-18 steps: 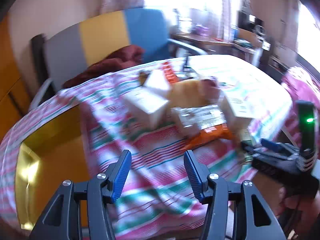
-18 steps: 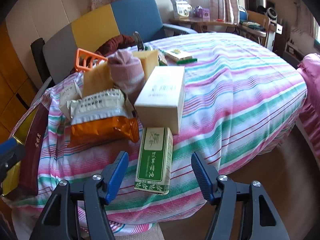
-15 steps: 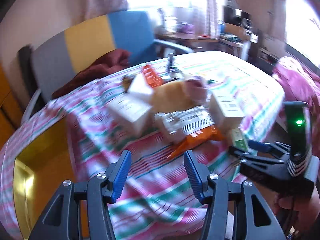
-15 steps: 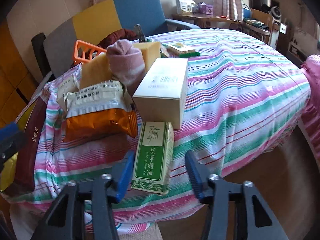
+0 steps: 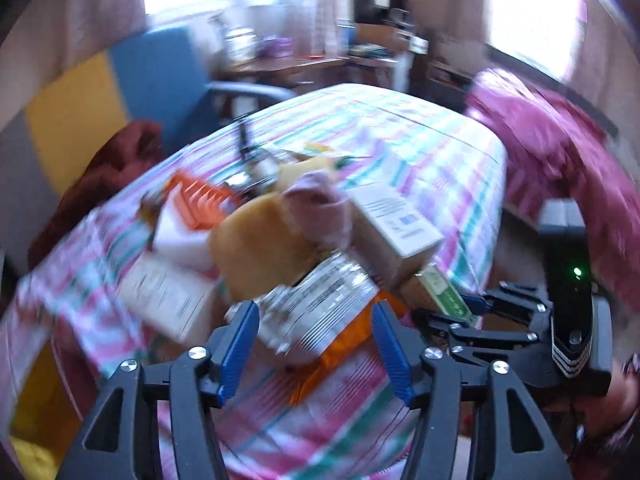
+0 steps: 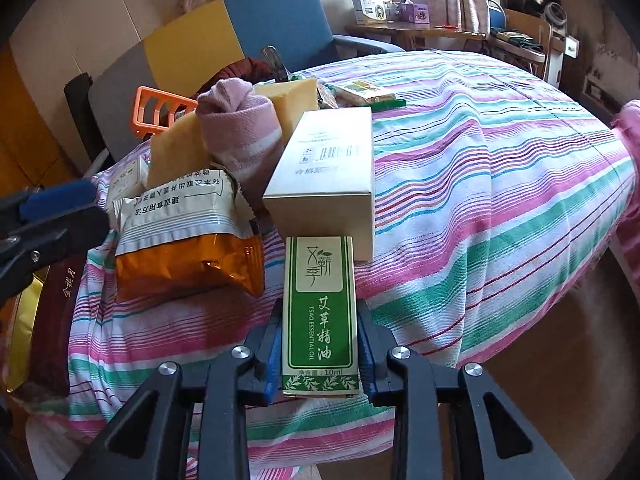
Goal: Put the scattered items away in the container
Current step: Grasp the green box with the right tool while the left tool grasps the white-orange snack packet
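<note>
A pile of items lies on a striped tablecloth (image 6: 480, 184). My right gripper (image 6: 320, 344) is shut on a green essential-oil box (image 6: 320, 312) at the pile's near edge. Behind it lie a cream carton (image 6: 328, 172), an orange snack bag (image 6: 180, 248), a pink rolled sock (image 6: 240, 136), a yellow sponge (image 6: 176, 152) and an orange basket (image 6: 160, 110). In the blurred left wrist view my left gripper (image 5: 316, 344) stands open just before the snack bag (image 5: 316, 312), with the green box (image 5: 444, 296) and right gripper (image 5: 472, 312) to its right.
A dark red box (image 6: 56, 312) and a yellow surface (image 5: 40, 400) sit at the table's left edge. A grey, yellow and blue chair (image 6: 224, 28) stands behind the table with a dark red cloth on it. A cluttered desk (image 6: 420, 28) is at the back right.
My right gripper moved forward and shut on the green box. The left gripper swung right and closer to the pile, now facing the snack bag.
</note>
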